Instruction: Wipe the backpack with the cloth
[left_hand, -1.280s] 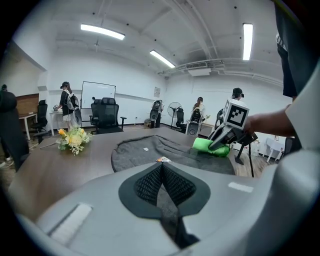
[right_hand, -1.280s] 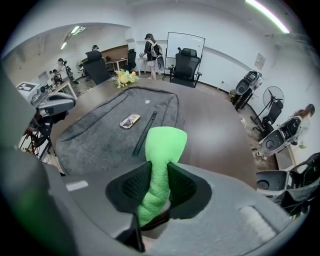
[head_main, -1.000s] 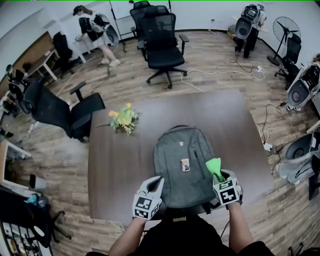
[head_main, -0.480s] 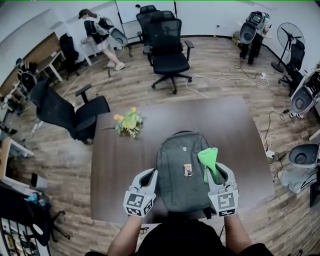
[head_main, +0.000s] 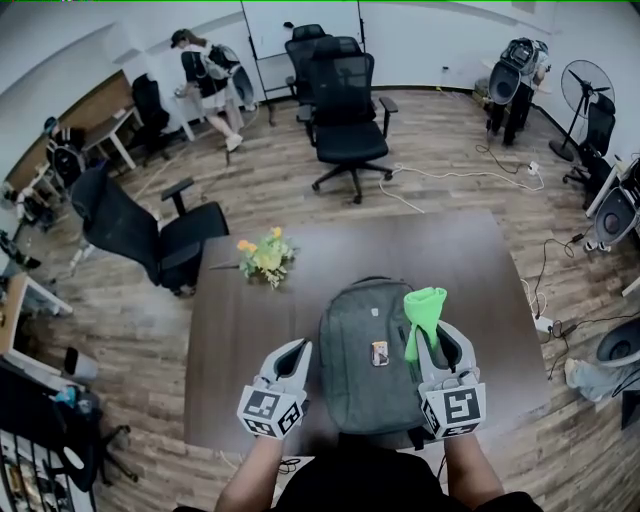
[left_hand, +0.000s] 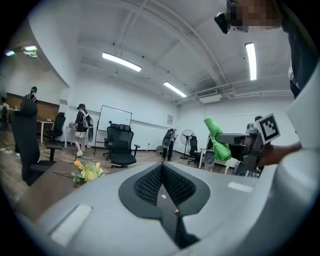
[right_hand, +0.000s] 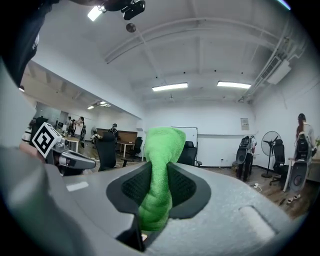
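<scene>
A grey backpack (head_main: 365, 350) lies flat on the dark wooden table (head_main: 450, 250), near its front edge, with a small tag (head_main: 379, 353) on its front. My right gripper (head_main: 437, 338) (right_hand: 157, 172) hangs over the backpack's right side, shut on a green cloth (head_main: 423, 308) (right_hand: 159, 165). The cloth stands up out of the jaws, clear of the bag. My left gripper (head_main: 292, 352) (left_hand: 161, 167) is held just left of the backpack, shut with nothing in it. From the left gripper view the cloth (left_hand: 216, 136) shows at the right.
A small bunch of yellow flowers (head_main: 265, 258) lies on the table's far left. Black office chairs stand beyond the table (head_main: 345, 95) and to its left (head_main: 140, 235). A person (head_main: 205, 75) stands far back by a desk. Cables and a fan are at the right.
My right gripper has lifted the cloth and shifted it a little left and forward over the backpack's right side. The left gripper stayed beside the bag. The head view has shifted slightly.
</scene>
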